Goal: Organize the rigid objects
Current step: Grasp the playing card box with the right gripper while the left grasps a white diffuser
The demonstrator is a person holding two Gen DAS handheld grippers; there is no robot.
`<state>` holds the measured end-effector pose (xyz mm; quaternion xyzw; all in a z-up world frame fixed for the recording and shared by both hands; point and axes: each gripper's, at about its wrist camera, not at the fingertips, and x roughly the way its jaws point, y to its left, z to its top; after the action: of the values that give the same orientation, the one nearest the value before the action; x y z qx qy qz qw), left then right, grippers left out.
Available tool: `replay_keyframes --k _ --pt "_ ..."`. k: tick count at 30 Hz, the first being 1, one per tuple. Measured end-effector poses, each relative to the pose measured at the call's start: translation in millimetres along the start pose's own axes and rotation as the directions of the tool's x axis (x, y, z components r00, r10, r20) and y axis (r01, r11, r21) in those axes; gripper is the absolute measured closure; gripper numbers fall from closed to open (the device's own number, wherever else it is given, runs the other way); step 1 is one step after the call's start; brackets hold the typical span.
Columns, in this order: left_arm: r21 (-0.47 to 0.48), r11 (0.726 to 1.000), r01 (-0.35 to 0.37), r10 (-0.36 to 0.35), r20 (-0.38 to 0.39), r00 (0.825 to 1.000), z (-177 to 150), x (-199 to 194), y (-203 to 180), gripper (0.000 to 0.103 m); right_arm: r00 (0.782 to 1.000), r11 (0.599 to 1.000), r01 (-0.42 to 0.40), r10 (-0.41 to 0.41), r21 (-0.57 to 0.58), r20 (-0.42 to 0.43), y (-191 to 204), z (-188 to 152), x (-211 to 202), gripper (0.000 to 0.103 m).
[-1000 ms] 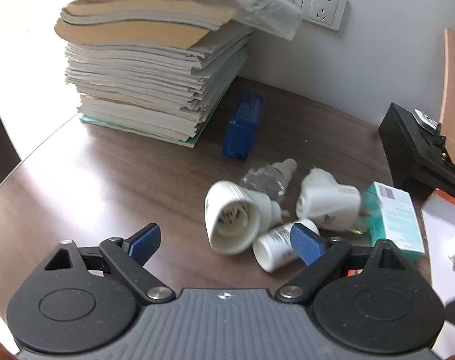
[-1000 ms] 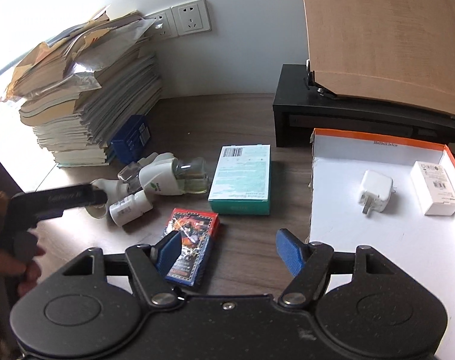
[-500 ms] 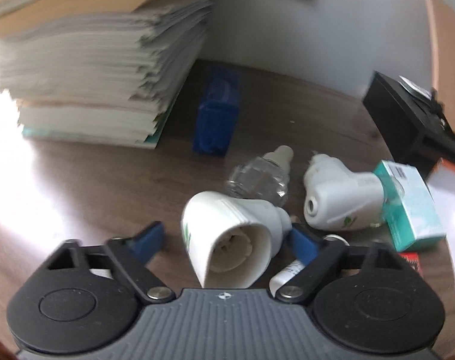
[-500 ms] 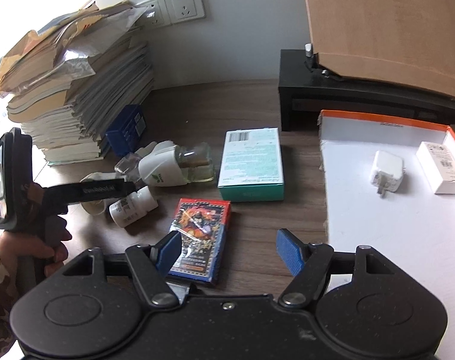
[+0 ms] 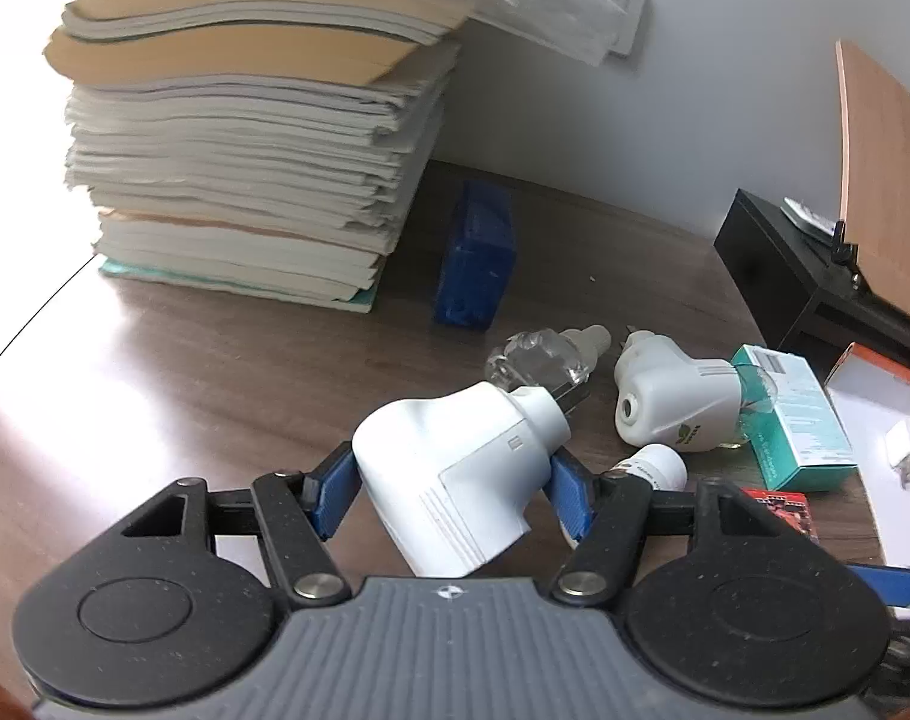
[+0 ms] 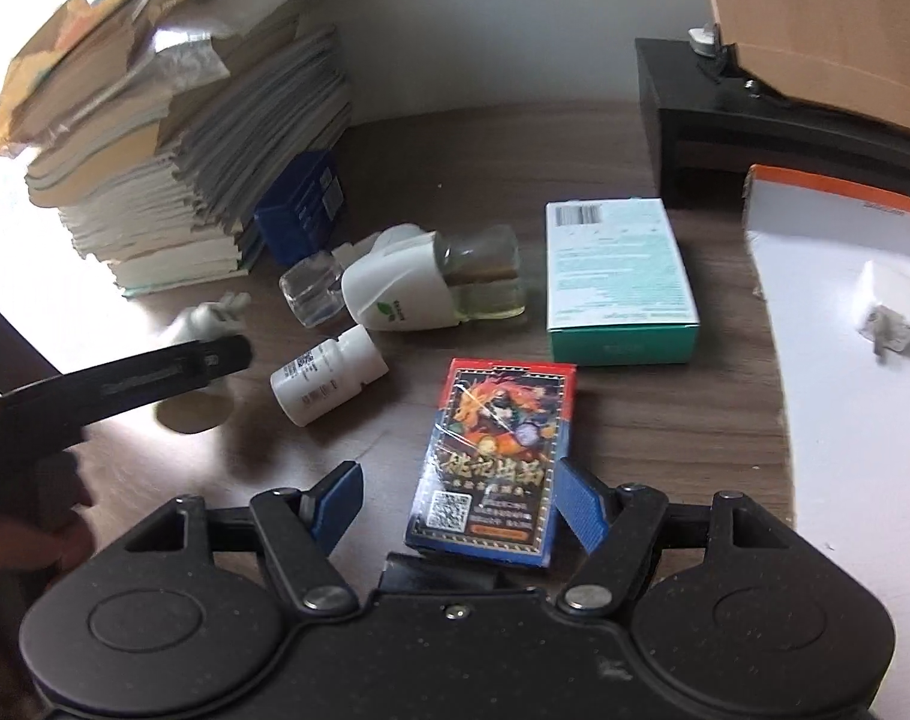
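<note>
Left gripper [image 5: 452,492]: we find its jaws closing on the white plug-in housing [image 5: 455,483], both pads against its flanks, just above the desk [image 5: 215,390].
Right gripper [image 6: 457,504]: jaws opening astride the card box [image 6: 493,456], which lies flat; pads clear of it.
Advice: we recommend squaring the pads on the box's long edges, then closing firmly before carrying it to the white tray [image 6: 844,420].

Daylight glare from the left — washed out; fisheye-bent edges; slight motion blur.
</note>
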<state>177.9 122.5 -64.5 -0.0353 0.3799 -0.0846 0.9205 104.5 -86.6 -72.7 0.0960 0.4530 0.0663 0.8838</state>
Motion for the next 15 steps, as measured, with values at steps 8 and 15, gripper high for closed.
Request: replay_keyframes --k 8,15 --pt "-0.026 1.0 0.007 -0.006 0.029 1.0 -4.5 -21.4 6.8 0.036 0.989 0.983 0.148 -0.15 -0.108 -0.005 10.9 -0.5 31.9 0.027" --pt "-0.013 1.0 0.029 -0.028 0.062 0.998 -1.1 -39.4 -5.1 0.036 0.987 0.984 0.152 -0.146 -0.097 0.07 2.6 2.7 16.5 0.032"
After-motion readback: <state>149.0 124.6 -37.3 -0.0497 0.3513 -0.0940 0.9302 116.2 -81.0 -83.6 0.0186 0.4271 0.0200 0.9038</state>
